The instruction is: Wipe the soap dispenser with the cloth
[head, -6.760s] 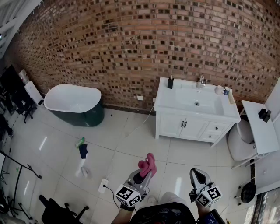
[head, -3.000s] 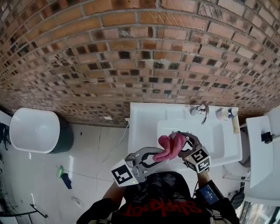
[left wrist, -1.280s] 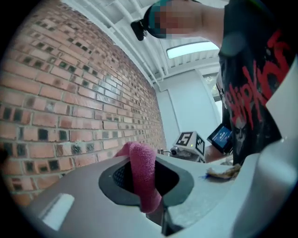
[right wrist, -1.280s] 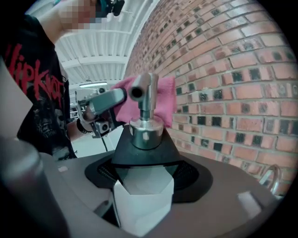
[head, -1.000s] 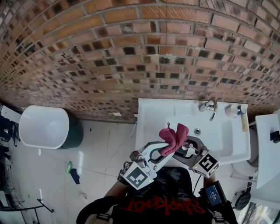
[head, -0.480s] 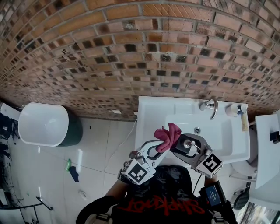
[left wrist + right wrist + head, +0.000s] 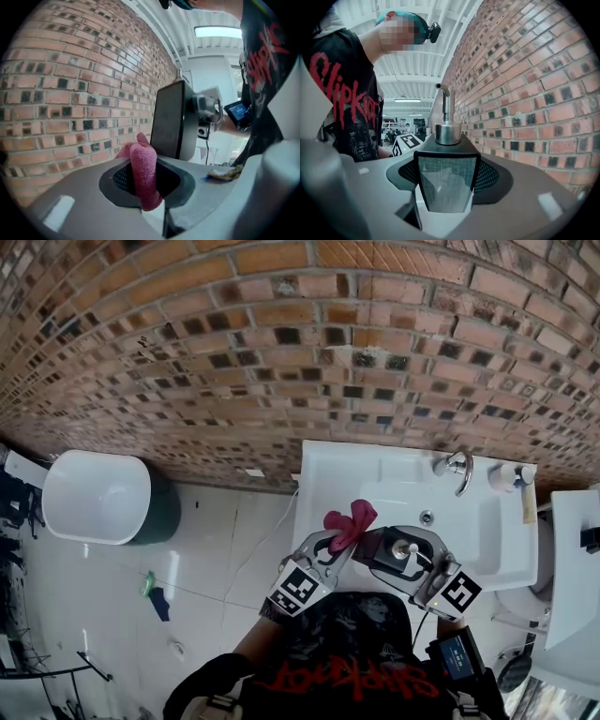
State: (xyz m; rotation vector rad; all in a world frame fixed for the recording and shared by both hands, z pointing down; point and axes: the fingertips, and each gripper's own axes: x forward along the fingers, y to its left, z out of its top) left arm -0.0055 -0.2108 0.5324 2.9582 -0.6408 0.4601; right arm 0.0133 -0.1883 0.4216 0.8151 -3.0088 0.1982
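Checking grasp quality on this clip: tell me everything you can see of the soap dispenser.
The soap dispenser is a dark, square-sided bottle topped with a silver metal collar and a slim pump spout. It is upright and off the counter, clamped by its sides in the right gripper, above the front edge of the white vanity. The pink cloth, held in the left gripper, sits right beside it; whether the two touch cannot be told.
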